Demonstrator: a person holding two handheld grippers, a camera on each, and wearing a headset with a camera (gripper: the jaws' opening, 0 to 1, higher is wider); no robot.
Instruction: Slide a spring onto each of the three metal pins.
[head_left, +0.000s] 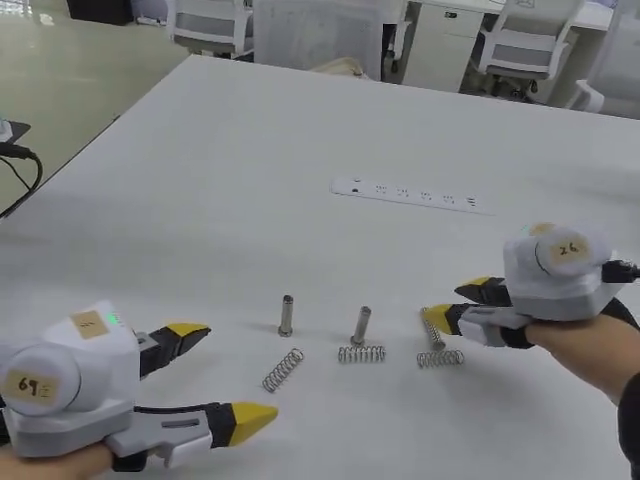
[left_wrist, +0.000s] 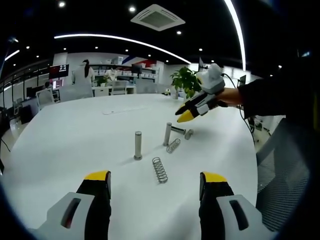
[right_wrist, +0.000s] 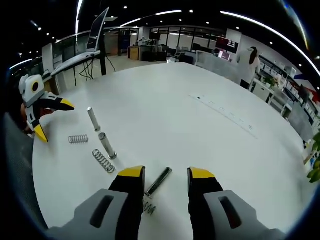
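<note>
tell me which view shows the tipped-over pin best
The right gripper view: the tipped-over pin lies close and large between the open tongs of the right gripper. The head view shows it foreshortened beside a yellow tong tip; the left gripper view shows it small and far off.

Silver pins (head_left: 287, 314) and springs (head_left: 361, 353) (white table (head_left: 250, 180))

Left tool (head_left: 232, 371) "69", right tool (head_left: 450, 304) "26"

The right gripper (right_wrist: 166, 173) is held with jaws parted at bottom centre; a slanted pin (right_wrist: 158, 182) is framed between them.
</note>
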